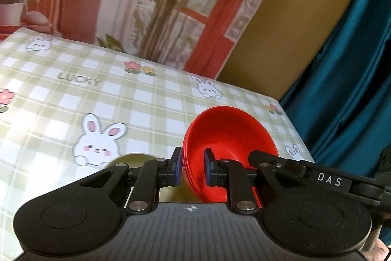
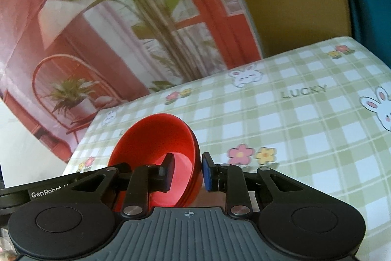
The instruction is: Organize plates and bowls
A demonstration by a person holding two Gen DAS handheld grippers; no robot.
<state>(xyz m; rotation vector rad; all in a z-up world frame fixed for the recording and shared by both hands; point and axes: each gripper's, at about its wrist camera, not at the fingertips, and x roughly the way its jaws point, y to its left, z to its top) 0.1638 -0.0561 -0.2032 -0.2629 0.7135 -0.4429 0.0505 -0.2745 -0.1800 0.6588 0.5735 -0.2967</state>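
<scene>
A stack of red bowls (image 1: 229, 136) is held tilted above the table between both grippers. My left gripper (image 1: 193, 169) is shut on the stack's left rim, one pad outside and one inside. In the right wrist view the same red bowls (image 2: 158, 138) show, and my right gripper (image 2: 187, 171) is shut on the opposite rim. The other gripper's black arm (image 1: 305, 170) reaches into the bowl in the left wrist view. An olive-green round dish (image 1: 136, 159) lies under the left gripper, mostly hidden.
The table (image 1: 73, 94) has a green checked cloth with rabbits and flowers. A printed backdrop with plants (image 1: 151, 4) stands along its far edge. A teal curtain (image 1: 354, 65) hangs beyond the table's right edge.
</scene>
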